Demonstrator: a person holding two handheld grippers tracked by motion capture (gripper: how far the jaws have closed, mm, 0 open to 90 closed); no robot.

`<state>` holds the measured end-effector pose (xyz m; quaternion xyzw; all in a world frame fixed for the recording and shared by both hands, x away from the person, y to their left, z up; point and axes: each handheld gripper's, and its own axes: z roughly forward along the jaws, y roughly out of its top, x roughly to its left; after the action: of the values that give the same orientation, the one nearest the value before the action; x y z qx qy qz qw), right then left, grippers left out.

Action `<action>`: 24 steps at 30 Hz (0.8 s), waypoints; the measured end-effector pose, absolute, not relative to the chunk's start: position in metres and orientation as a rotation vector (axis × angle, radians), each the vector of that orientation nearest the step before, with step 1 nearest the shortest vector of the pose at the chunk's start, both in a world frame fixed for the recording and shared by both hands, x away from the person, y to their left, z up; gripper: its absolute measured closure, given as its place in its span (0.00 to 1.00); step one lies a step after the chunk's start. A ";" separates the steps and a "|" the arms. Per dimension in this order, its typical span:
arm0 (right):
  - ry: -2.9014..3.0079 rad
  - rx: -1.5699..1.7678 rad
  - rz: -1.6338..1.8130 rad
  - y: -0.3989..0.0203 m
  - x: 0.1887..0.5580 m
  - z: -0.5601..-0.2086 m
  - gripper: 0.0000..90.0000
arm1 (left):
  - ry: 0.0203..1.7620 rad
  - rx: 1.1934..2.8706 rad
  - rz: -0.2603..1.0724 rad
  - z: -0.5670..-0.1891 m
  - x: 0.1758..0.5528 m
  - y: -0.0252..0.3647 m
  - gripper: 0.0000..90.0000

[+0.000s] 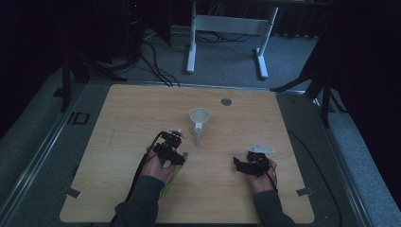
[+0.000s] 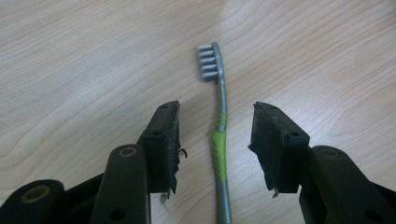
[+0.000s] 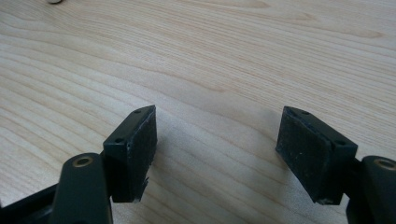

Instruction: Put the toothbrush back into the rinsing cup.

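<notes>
Left gripper view: your left gripper (image 2: 215, 140) is spread astride the toothbrush (image 2: 220, 140), untouched.
Risk: thin handle rolls aside if pads close unevenly.
Right gripper (image 3: 217, 149): spread, nothing between.

My right gripper (image 3: 217, 156) hangs over bare wooden table (image 3: 210, 56); jaws spread wide; nothing sits between them.

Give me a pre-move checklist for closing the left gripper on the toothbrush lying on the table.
1. Left gripper open, pads clear of the handle: ok.
2. Toothbrush lies flat on the table, between the jaws: ok.
3. Handle centred between the jaws: ok, roughly.
4. Jaws low enough to grip: cannot tell.
5. White cup stands apart from the toothbrush: ok.
6. Right gripper open, nothing between its jaws, away from the left: ok.
</notes>
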<state>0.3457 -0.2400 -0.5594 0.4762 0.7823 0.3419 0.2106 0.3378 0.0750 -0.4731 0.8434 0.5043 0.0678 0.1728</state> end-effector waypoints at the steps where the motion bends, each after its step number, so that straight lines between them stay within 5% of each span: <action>1: 2.174 1.324 0.950 -0.240 0.346 -0.559 0.32 | 1.432 2.402 0.188 -0.474 0.339 0.075 0.58; 24: 2.174 1.323 0.950 -0.240 0.346 -0.559 0.32 | 1.445 2.493 0.122 -0.486 0.346 0.064 0.60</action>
<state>0.3457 -0.2400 -0.5594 0.4761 0.7824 0.3419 0.2107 0.3460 0.0640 -0.4856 0.8572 0.4969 0.0419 0.1285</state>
